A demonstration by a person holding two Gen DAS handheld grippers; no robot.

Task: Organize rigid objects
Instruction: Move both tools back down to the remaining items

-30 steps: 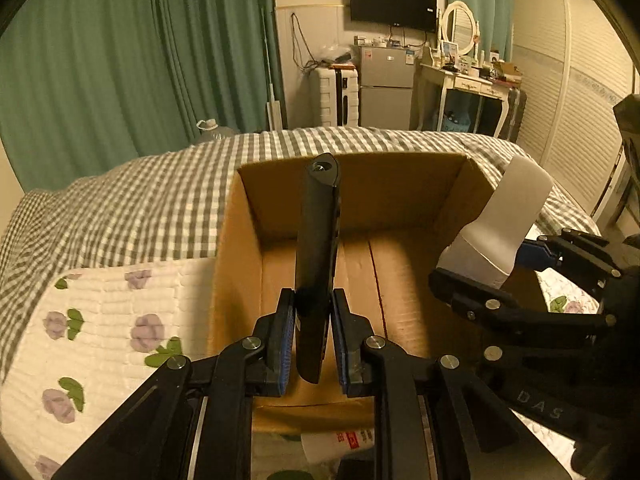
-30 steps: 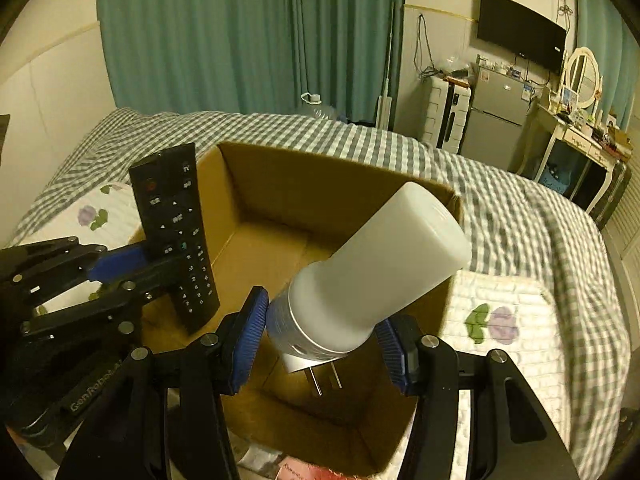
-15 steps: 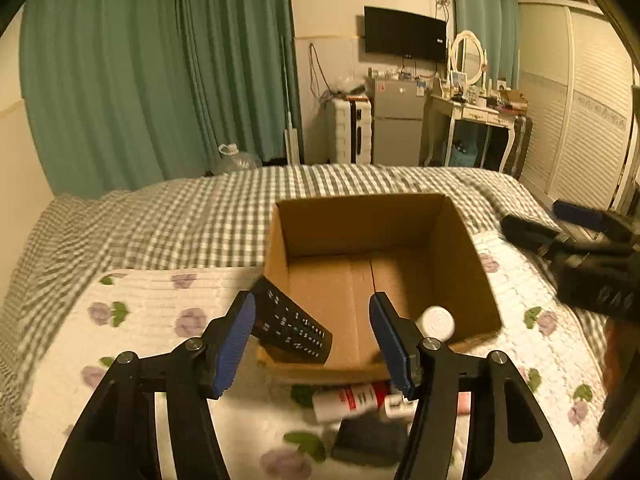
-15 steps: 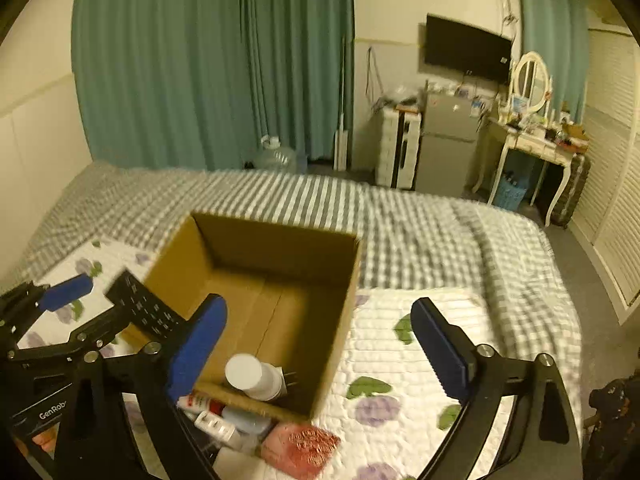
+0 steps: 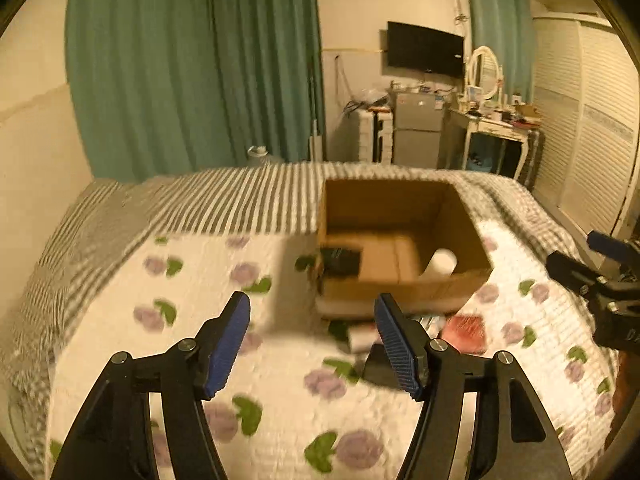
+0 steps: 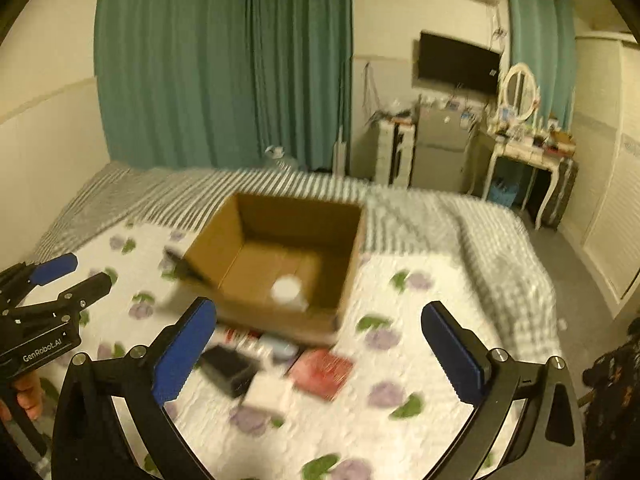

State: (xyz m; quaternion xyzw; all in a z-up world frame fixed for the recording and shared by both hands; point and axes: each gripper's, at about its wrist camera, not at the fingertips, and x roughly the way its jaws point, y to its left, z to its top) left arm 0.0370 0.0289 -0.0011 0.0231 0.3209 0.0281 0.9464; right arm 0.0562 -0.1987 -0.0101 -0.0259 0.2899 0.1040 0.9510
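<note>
Item: both loads delivered. My left gripper and right gripper are empty, jaws still spreading, nothing between them.

Remote control: now inside the cardboard box, against its wall at 9 o'clock.

White plug-in canister: on the box floor towards 5 o'clock.

Change: a second ago each was clamped above the box; both grippers have since pulled back.

Outstanding: black case, white block, red packet, tubes, on the quilt at the box's 6 o'clock. I judge these come next.
</note>
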